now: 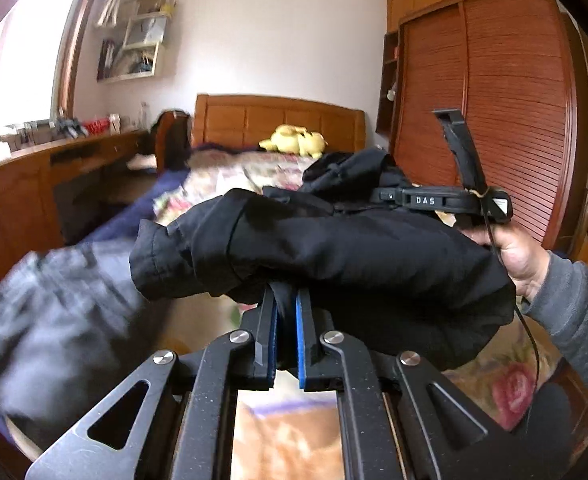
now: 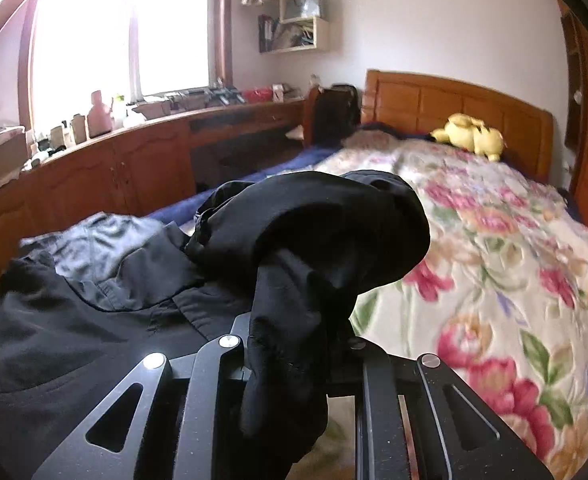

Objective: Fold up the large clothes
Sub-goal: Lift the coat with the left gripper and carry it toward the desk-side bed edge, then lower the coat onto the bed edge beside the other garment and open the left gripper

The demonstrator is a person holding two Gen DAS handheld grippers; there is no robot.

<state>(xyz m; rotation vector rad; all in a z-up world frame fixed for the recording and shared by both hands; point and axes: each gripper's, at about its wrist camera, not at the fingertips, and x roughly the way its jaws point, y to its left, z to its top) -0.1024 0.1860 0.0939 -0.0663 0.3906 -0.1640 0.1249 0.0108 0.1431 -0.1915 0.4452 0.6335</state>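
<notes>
- Bed [image 2: 494, 248] fills the scene: floral quilt, wooden headboard [image 2: 454, 100] at the far end, yellow plush toy [image 2: 470, 134] lying on the quilt just in front of it.
- Black garment [image 2: 93, 320] sprawls over the near-left part of the bed; a bunched section is lifted off the quilt and hangs between both tools.
- Wardrobe [image 1: 494, 100] with slatted doors stands right of the bed; long wooden worktop [image 2: 133, 152] under the window [image 2: 113, 28] carries bottles and clutter; wall shelf [image 2: 298, 20] above.
- Left gripper [image 1: 285, 300] points along the bed, raised off the quilt; blue-padded fingers [image 1: 302, 320] are clamped on a fold of the garment, cloth pinched in the narrow gap.
- Right gripper [image 1: 434, 200] seen from the left wrist view: held side-on at the right, right hand [image 1: 522, 256] in a grey sleeve wrapped around its handle, tool half buried in the cloth.
- Right wrist view: draped cloth covers the finger area completely, so can't tell if those fingers are clamped or released.
</notes>
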